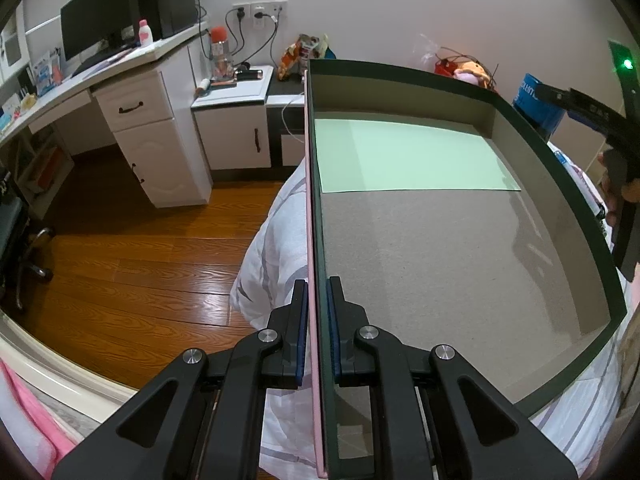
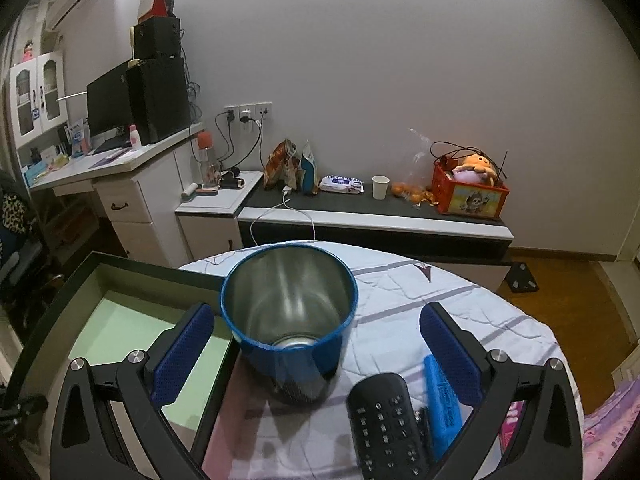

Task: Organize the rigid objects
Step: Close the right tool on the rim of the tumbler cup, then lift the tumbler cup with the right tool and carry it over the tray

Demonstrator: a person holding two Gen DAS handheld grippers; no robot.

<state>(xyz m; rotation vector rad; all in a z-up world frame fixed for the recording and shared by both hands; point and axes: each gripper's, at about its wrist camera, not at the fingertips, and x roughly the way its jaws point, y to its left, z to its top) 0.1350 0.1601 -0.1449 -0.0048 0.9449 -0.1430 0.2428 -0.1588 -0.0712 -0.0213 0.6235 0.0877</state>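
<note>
The left gripper [image 1: 318, 332] is clamped on the near wall of the box [image 1: 440, 264], which fills the right half of its view, empty but for a green sheet [image 1: 408, 156]. The right gripper [image 2: 316, 360] hangs wide open, holding nothing, around the blue can [image 2: 288, 308] at frame centre, with a remote [image 2: 384, 424] at lower right. Judged step: bracing the box while filling starts. Next: close on the can, lift it left into the box.

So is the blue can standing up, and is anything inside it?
Upright and empty. The blue can stands open end up on the bed sheet, its bare shiny bottom showing.
</note>
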